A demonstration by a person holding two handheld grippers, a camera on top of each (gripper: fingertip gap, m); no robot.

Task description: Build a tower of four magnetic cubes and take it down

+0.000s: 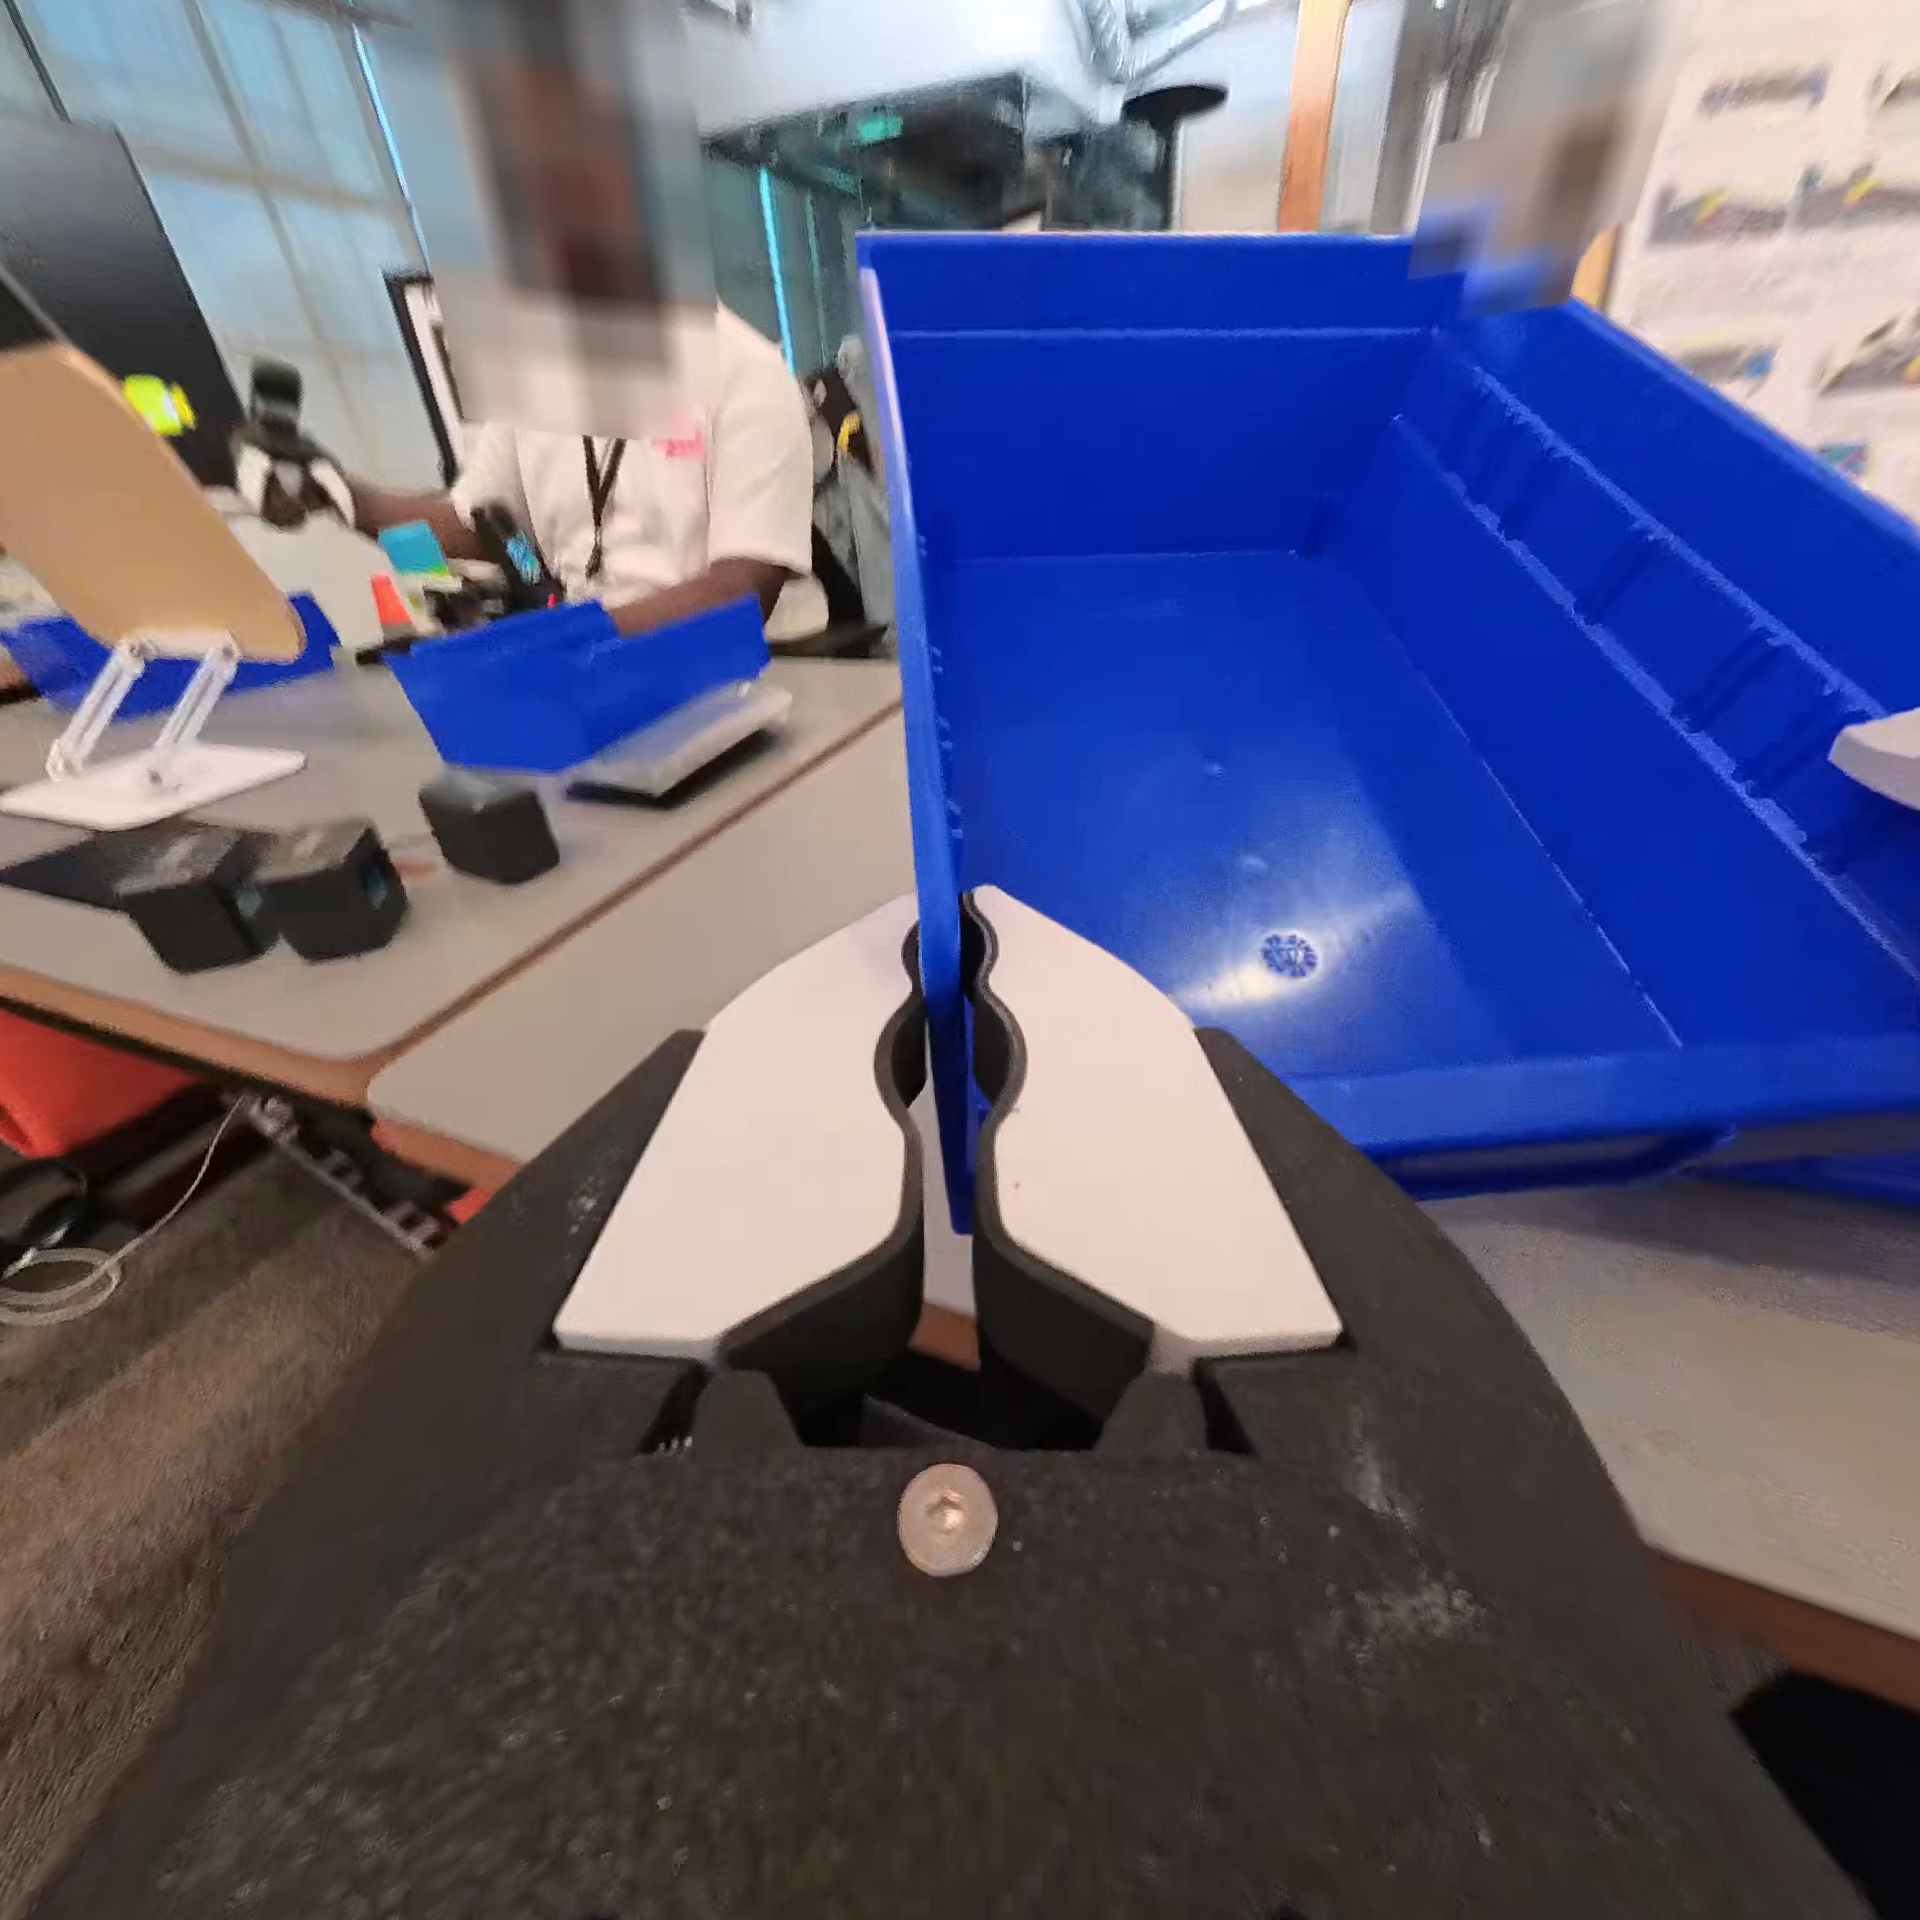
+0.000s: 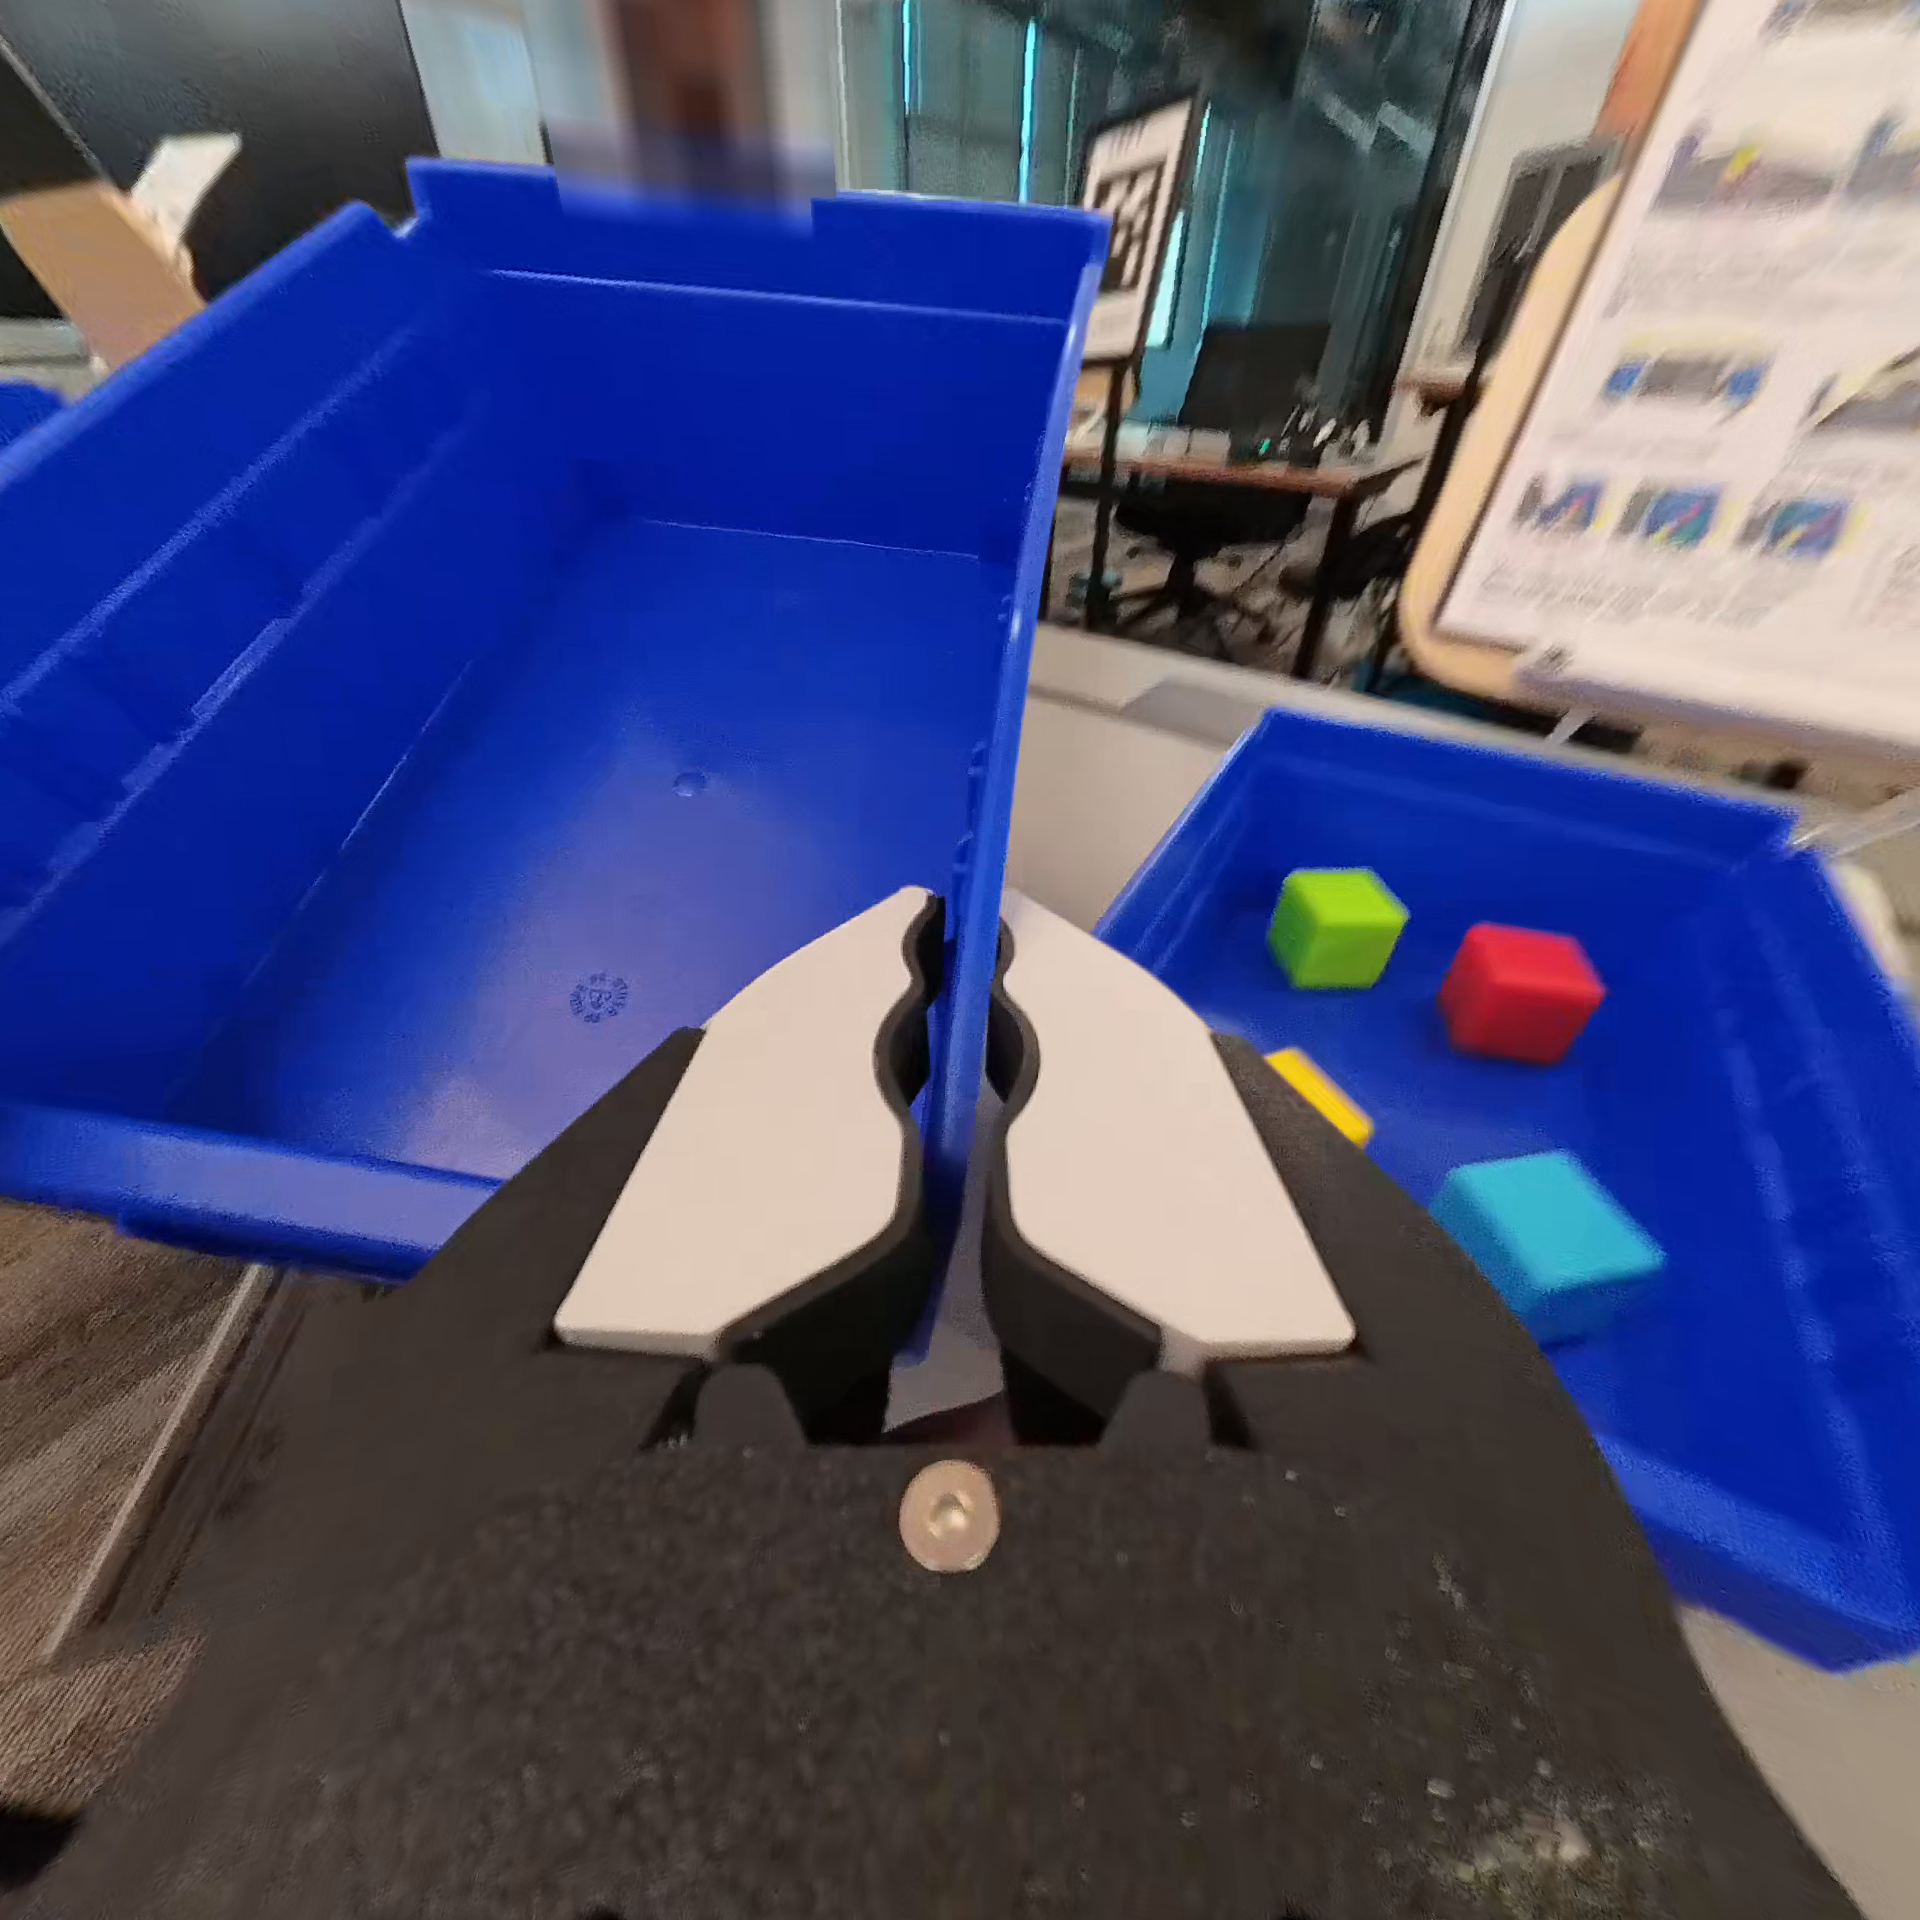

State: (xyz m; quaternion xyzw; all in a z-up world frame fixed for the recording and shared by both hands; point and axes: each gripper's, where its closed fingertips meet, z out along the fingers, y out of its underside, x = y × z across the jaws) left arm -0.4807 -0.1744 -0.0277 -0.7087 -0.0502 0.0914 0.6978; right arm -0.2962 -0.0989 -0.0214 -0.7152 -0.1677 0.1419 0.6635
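Left wrist view is showing the left gripper (image 1: 948,935) clamping the left side wall of an empty blue bin (image 1: 1299,790) at the frame centre. In the right wrist view, the right gripper (image 2: 971,925) is pinching the right wall of this bin. At the right of that frame, a second blue bin (image 2: 1766,1039) is holding the green cube (image 2: 1335,928), red cube (image 2: 1519,992), yellow cube (image 2: 1322,1096) and light blue cube (image 2: 1548,1242), lying apart, not stacked.

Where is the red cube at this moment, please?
In the right wrist view, the red cube lies in the lower blue bin on the right, between the green cube and the light blue cube.
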